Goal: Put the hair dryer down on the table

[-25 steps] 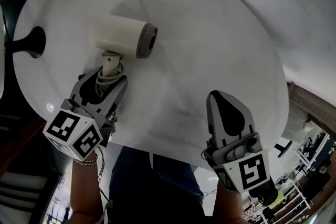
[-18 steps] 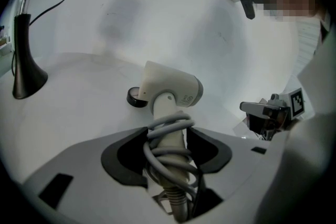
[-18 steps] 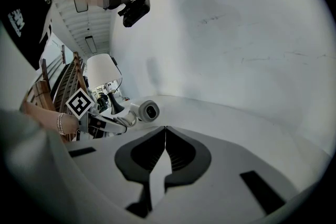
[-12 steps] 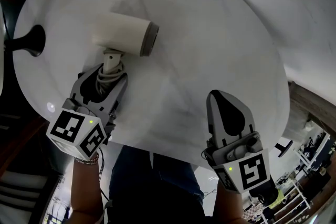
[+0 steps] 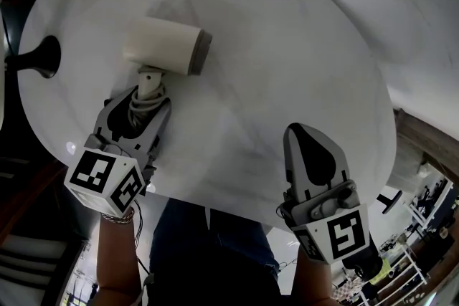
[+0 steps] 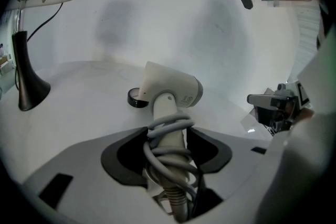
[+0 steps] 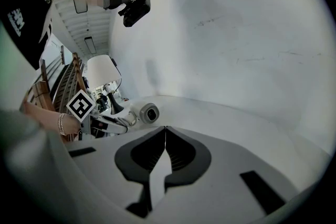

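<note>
At the far left edge of the table (image 5: 287, 54) stands a dark lamp base (image 5: 43, 57), flared at the foot and matte; it has not moved over the last second.

Just right of it, nearer to us, the left gripper (image 5: 143, 100) is clamped on the handle of the hair dryer (image 5: 166, 46). Its jaws pinch the pale handle through a grey cord (image 6: 168, 139) wound round it in loose coils. This is where we see the change. A second ago the dark mouth of the barrel looked up toward us; now the grey collar at that end shows almost edge-on, so the barrel has rolled and dropped flatter over the tabletop. We take that to mean the set-down is nearly finished. We cannot tell whether the barrel already touches the surface, and the grip has not been let go.

The dryer is a short, cream, smooth plastic cylinder with a rounded back, joined at a right angle to a slim handle. The cord looks rubbery and springy, and may shift once it is freed. The table is round, white and glossy with faint marbling, hard and slick.

At the near right, the right gripper (image 5: 301, 131) hangs over the table's edge, unchanged, its dark padded jaws pressed together on nothing.
</note>
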The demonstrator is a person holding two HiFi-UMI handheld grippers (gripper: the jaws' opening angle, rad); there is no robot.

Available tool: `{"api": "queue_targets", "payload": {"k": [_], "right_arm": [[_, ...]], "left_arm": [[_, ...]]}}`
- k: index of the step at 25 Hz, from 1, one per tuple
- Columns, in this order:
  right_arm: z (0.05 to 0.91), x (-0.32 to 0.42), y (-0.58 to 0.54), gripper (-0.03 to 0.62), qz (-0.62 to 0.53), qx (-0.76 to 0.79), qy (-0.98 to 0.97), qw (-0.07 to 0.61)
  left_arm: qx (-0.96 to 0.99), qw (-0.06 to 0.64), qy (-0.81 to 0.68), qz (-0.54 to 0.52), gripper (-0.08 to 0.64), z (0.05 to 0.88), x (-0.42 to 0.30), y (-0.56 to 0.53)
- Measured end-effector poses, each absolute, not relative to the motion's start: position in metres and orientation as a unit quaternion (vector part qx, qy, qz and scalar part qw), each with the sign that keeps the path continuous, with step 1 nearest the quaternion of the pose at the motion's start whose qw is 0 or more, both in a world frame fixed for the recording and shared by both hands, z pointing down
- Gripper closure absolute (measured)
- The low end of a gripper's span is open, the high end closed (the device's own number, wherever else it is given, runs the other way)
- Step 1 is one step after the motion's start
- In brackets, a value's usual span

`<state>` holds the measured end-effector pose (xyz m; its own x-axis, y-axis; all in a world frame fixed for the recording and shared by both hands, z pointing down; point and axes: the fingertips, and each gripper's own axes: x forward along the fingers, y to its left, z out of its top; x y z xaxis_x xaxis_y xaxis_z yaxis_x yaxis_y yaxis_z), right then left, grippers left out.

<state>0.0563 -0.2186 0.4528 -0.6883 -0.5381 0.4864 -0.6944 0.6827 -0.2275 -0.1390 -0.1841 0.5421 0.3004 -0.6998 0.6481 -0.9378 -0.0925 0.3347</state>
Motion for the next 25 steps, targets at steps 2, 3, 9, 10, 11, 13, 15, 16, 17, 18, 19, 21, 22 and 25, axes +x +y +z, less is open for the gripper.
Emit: {"api": "queue_targets", "payload": {"k": [2,3,9,10,11,13,15,16,17,18,19,21,22,25], "right_arm": [[0.4535,0.0569,-0.2181,0.574,0.202,0.344,-0.896,0.195],[0.4541,0.0570,-0.2177,0.575,0.203,0.344,-0.896,0.195],[0.4558,0.0544,-0.2175,0.574,0.205,0.344,-0.895,0.195],[0.4563,0.0543,-0.2173,0.575,0.206,0.344,-0.895,0.195],[0.4568,0.0544,-0.2170,0.575,0.206,0.344,-0.895,0.195],[0.4574,0.0549,-0.2166,0.574,0.207,0.345,-0.895,0.195],[0.4582,0.0550,-0.2166,0.575,0.208,0.346,-0.894,0.195],[0.4586,0.0547,-0.2168,0.575,0.207,0.347,-0.893,0.195],[0.4588,0.0545,-0.2169,0.575,0.207,0.348,-0.893,0.196],[0.4585,0.0542,-0.2170,0.575,0.206,0.349,-0.893,0.197],[0.4578,0.0540,-0.2169,0.575,0.205,0.349,-0.893,0.197],[0.4560,0.0535,-0.2165,0.575,0.203,0.349,-0.894,0.196],[0.4551,0.0531,-0.2163,0.574,0.202,0.350,-0.894,0.195],[0.4513,0.0497,-0.2156,0.575,0.198,0.349,-0.895,0.191]], "left_arm": [[0.720,0.359,-0.569,0.168,0.316,0.5425,-0.1393,-0.1840],[0.720,0.358,-0.570,0.169,0.316,0.5428,-0.1395,-0.1838],[0.717,0.336,-0.579,0.193,0.316,0.5444,-0.1416,-0.1845],[0.717,0.336,-0.579,0.194,0.316,0.5445,-0.1417,-0.1845],[0.717,0.336,-0.579,0.194,0.316,0.5447,-0.1415,-0.1845],[0.718,0.335,-0.578,0.196,0.316,0.5448,-0.1412,-0.1845],[0.717,0.330,-0.580,0.201,0.316,0.5451,-0.1418,-0.1842],[0.717,0.327,-0.581,0.205,0.316,0.5456,-0.1423,-0.1841],[0.716,0.323,-0.582,0.209,0.316,0.5461,-0.1426,-0.1841],[0.716,0.321,-0.584,0.212,0.316,0.5464,-0.1428,-0.1841],[0.715,0.318,-0.584,0.214,0.316,0.5466,-0.1430,-0.1840],[0.714,0.314,-0.586,0.219,0.316,0.5474,-0.1435,-0.1833],[0.714,0.312,-0.586,0.222,0.316,0.5482,-0.1437,-0.1830],[0.715,0.307,-0.586,0.229,0.310,0.5505,-0.1440,-0.1825]]}}
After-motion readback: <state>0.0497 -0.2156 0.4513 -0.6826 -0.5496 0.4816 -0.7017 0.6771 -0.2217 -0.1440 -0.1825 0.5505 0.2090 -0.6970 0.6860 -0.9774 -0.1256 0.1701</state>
